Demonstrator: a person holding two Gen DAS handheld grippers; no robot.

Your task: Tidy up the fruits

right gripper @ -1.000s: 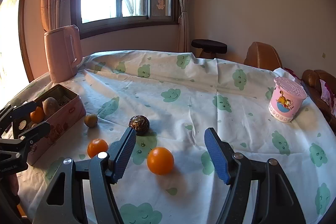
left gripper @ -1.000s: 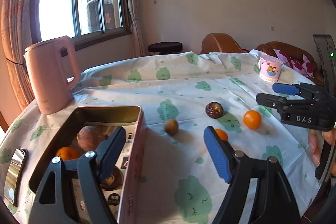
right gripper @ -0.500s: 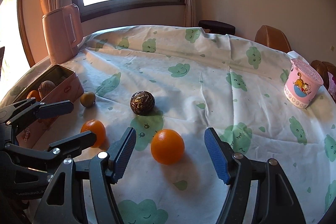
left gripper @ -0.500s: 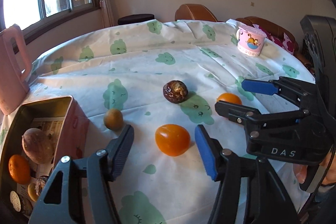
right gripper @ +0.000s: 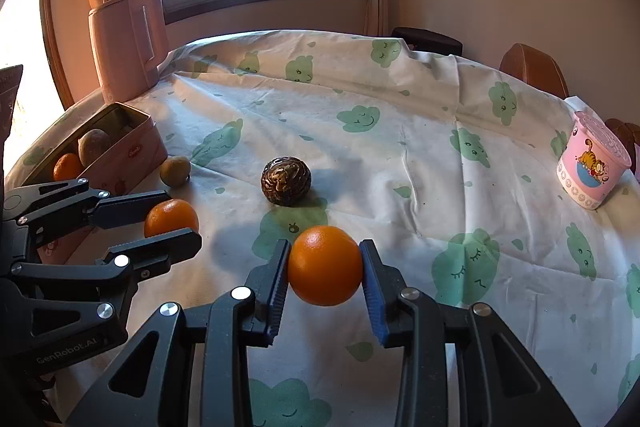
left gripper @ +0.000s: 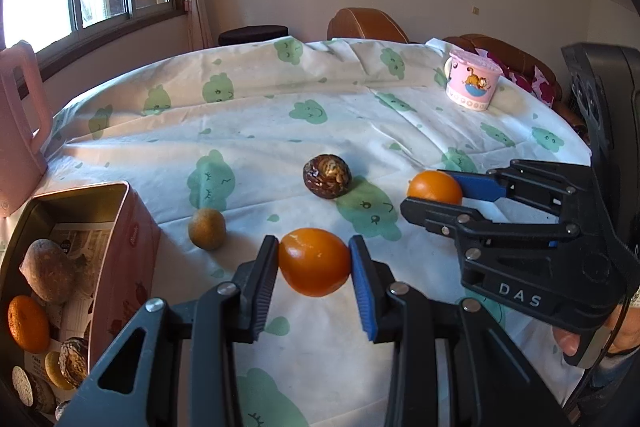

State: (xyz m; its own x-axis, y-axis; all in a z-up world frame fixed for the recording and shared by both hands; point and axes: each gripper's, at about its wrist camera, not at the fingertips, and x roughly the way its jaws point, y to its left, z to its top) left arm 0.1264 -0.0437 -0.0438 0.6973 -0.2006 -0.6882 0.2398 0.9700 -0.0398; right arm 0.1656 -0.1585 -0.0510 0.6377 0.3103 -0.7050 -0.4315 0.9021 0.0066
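My left gripper (left gripper: 314, 263) is shut on an orange tangerine (left gripper: 315, 261) that rests on the tablecloth; it also shows in the right wrist view (right gripper: 171, 217). My right gripper (right gripper: 325, 265) is shut on a round orange (right gripper: 325, 265), also seen in the left wrist view (left gripper: 435, 186). A dark brown wrinkled fruit (left gripper: 327, 175) and a small greenish-brown fruit (left gripper: 207, 228) lie loose on the cloth beyond. A pink tin box (left gripper: 132, 239) at the left holds an orange, a brown fruit and other small items.
A pink kettle (right gripper: 128, 39) stands at the table's far left by the window. A pink cartoon cup (right gripper: 592, 165) stands at the right edge. Brown chairs (left gripper: 366, 25) and a dark stool sit behind the table.
Both grippers moved forward and closed: the left jaws now clamp the tangerine, the right jaws clamp the orange. Earlier both were open with the fruits ahead of them.
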